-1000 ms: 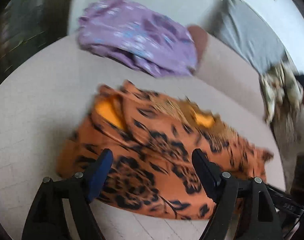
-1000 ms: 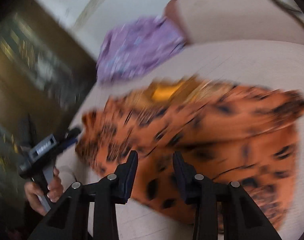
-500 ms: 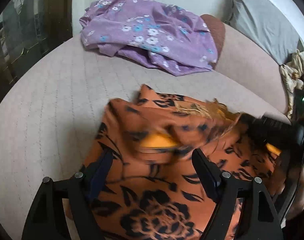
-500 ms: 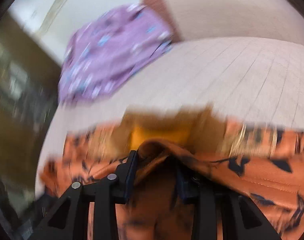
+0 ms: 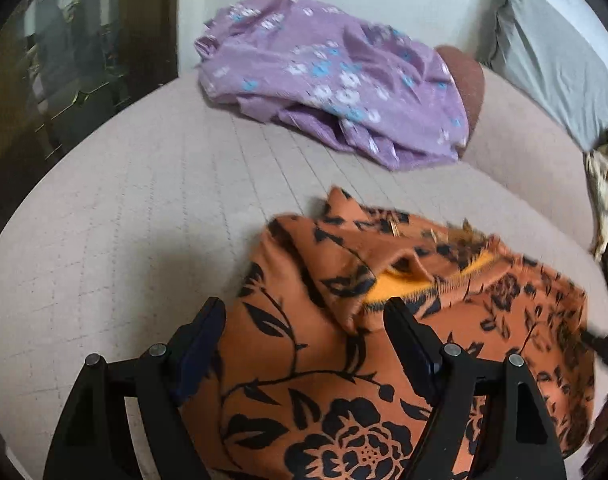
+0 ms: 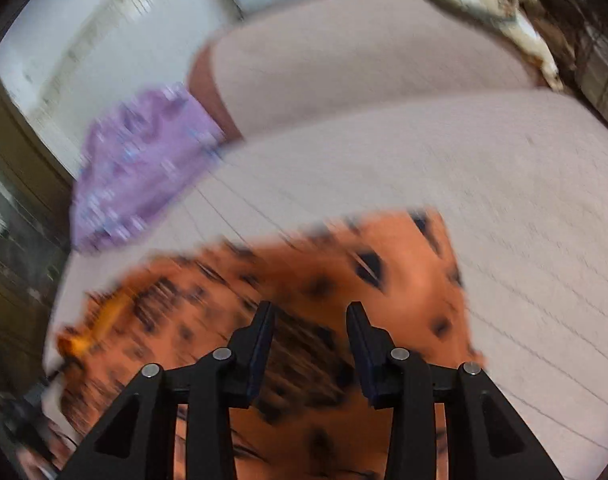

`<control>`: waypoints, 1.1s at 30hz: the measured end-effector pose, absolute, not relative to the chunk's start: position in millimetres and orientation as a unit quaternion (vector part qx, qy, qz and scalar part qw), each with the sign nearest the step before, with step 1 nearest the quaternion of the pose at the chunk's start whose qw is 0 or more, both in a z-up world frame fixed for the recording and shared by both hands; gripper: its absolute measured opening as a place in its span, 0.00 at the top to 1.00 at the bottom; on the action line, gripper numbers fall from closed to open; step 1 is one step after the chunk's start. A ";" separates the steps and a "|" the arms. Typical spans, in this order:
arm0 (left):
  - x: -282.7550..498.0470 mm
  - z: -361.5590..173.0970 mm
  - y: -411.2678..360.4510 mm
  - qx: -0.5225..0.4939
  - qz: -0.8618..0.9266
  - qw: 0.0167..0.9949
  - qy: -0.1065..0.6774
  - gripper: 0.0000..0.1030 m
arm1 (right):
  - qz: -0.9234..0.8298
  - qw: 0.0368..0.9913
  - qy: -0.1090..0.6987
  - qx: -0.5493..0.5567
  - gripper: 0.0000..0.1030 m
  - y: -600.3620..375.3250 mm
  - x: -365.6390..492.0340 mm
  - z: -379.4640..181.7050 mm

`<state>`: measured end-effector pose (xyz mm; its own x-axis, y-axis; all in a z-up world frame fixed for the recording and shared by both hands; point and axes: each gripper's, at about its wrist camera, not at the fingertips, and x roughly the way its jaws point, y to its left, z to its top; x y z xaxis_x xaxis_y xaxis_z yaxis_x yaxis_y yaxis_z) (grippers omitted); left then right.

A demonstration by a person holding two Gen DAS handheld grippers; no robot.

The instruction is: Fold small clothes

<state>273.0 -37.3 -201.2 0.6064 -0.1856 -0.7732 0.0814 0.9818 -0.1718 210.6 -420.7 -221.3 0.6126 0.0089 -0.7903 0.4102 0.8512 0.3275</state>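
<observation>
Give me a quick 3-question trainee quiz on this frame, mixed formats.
1. Multiple choice: what print is on the purple garment? A) stripes B) white and blue flowers C) plain
2. True or false: the orange garment lies touching the purple garment.
3. Short answer: is the left gripper open or shut, and what is under it?

Key
1. B
2. False: bare cushion separates them.
3. Open. Its fingers stand wide apart over the near part of the orange garment.
</observation>
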 end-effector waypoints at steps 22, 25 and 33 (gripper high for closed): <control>299.0 -198.1 20.1 -0.096 -0.026 0.895 0.436 0.21 | 0.013 0.905 0.374 0.202 0.60 -230.1 386.4 -185.2; 298.2 -199.2 3.0 -0.068 -0.046 0.895 0.438 0.21 | 0.006 0.909 0.364 0.202 0.60 -256.8 360.8 -170.8; 274.7 -198.5 -49.8 0.023 -0.078 0.903 0.421 0.21 | -0.054 0.892 0.422 0.155 0.56 -341.1 221.4 -189.4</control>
<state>274.7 -49.8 -198.5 0.6336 -0.1222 -0.7639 0.1606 0.9867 -0.0246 221.4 -341.1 -189.4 0.6382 0.0343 -0.7691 0.2280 0.9458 0.2314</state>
